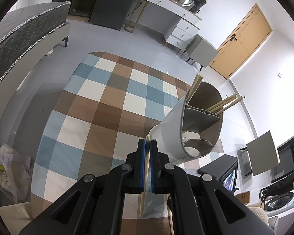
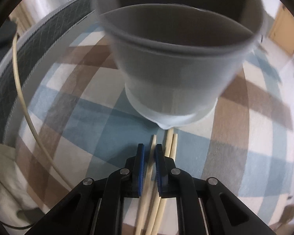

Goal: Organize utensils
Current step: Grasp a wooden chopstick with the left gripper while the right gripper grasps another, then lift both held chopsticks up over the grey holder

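Both the left gripper (image 1: 147,144) and right gripper (image 2: 149,148) have jaws clamped on a chopstick (image 1: 146,168), which next need lifting into the holder (image 1: 198,125).

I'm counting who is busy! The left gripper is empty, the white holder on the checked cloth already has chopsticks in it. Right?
Not quite: the left gripper isn't empty. The left wrist view shows it shut on one chopstick. The white holder on the checked cloth does already have chopsticks in it.

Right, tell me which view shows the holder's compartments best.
The left wrist view: the white utensil holder tips its open mouth toward the camera, showing grey dividers and chopsticks in the far sections. The right wrist view shows it blurred, mostly outer wall and rim, no dividers.
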Demonstrator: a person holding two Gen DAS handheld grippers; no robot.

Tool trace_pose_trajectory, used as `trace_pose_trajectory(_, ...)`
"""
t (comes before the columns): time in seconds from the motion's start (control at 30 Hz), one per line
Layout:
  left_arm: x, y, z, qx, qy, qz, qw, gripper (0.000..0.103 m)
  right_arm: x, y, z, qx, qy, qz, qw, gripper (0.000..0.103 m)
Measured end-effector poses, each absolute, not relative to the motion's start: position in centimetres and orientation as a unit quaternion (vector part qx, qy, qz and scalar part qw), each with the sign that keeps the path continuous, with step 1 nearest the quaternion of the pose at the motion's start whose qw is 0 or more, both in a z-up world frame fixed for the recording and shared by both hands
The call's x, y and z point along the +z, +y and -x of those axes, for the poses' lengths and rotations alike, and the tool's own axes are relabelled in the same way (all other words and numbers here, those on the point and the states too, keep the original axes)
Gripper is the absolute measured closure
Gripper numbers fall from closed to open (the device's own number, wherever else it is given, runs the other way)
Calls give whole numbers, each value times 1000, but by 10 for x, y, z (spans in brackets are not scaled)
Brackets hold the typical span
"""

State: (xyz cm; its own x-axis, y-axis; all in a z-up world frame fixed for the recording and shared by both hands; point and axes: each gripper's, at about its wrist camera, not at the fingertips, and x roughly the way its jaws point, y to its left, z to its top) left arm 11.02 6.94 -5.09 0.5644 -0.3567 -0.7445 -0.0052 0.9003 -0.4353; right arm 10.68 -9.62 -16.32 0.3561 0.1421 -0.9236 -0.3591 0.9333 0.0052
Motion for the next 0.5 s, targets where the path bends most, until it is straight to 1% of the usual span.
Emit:
trace_pose_trajectory(0.07,-52,69,-110,-102,458,196,861,103,-163,-87,-103,152,533,131,822,95)
trace_pose_trajectory(0.1,-52,69,-110,-102,460,195,860,103,-163,-85,-102,155,530,133,823,99)
trace_pose_trajectory(0.17,-52,70,-110,-100,461,194,860,103,-162,-82,-101,160,525,127,826,99)
trace_pose_trajectory(0.27,-49,69,-107,-98,458,187,864,103,-156,-88,-96,167,515,101,835,99)
trace_pose_trajectory(0.5,-42,56,-89,-106,446,150,876,103,-93,-136,-65,168,427,0,889,99)
